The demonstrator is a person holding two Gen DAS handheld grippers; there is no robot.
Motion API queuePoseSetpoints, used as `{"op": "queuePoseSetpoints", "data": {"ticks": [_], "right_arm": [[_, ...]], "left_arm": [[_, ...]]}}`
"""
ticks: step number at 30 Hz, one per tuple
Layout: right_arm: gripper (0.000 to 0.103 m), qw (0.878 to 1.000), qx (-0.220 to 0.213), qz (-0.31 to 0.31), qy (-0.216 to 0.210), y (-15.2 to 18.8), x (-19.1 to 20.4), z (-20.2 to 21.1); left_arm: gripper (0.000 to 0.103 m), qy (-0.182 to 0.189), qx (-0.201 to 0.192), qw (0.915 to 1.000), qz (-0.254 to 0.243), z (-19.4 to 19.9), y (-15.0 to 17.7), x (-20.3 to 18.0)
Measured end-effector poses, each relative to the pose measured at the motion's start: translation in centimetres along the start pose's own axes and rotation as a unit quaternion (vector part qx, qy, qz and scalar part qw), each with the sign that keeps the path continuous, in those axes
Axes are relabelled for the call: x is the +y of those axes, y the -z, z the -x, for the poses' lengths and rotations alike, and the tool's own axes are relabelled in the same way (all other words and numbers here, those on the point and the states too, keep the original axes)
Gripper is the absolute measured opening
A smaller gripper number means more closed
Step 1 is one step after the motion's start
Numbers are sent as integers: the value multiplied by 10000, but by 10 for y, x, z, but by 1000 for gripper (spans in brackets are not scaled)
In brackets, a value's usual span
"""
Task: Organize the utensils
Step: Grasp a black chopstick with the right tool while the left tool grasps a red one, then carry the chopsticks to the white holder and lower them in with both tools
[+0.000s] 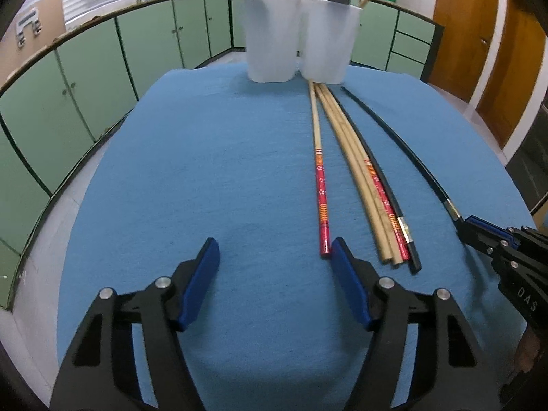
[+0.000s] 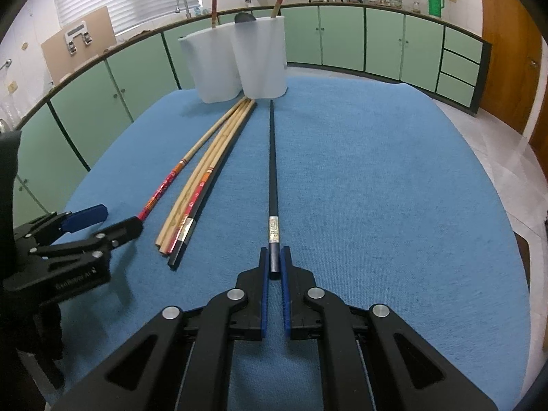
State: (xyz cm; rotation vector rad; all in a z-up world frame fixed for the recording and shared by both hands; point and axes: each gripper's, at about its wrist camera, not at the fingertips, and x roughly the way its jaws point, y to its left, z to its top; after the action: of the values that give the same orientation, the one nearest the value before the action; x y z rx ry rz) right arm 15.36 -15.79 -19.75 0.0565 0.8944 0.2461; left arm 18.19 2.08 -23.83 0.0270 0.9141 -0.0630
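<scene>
The right gripper (image 2: 273, 260) is pinching the thick end of a black chopstick (image 2: 272, 171) lying on the blue cloth (image 2: 394, 188), while the left gripper (image 1: 274, 250) is hovering spread and empty beside a red-handled chopstick (image 1: 322, 191).

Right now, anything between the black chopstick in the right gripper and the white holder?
Nothing visible. The right gripper is shut on the black chopstick, whose tip points at the white holder across bare blue cloth. The chopstick bundle lies beside it on the left, apart.
</scene>
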Motion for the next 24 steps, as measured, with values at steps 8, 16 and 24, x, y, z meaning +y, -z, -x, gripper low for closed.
{"op": "queuePoseSetpoints", "data": {"ticks": [8, 16, 24], "right_arm": [[16, 9999, 5, 95, -51, -1, 4, -2], [7, 10000, 15, 53, -57, -3, 2, -4], [7, 10000, -6, 43, -53, -3, 0, 0]], "left_arm": [[54, 22, -36, 10000, -22, -1, -1, -7], [6, 237, -97, 9996, -157, 2, 2, -21], [5, 275, -99, 9995, -129, 8, 3, -21]]}}
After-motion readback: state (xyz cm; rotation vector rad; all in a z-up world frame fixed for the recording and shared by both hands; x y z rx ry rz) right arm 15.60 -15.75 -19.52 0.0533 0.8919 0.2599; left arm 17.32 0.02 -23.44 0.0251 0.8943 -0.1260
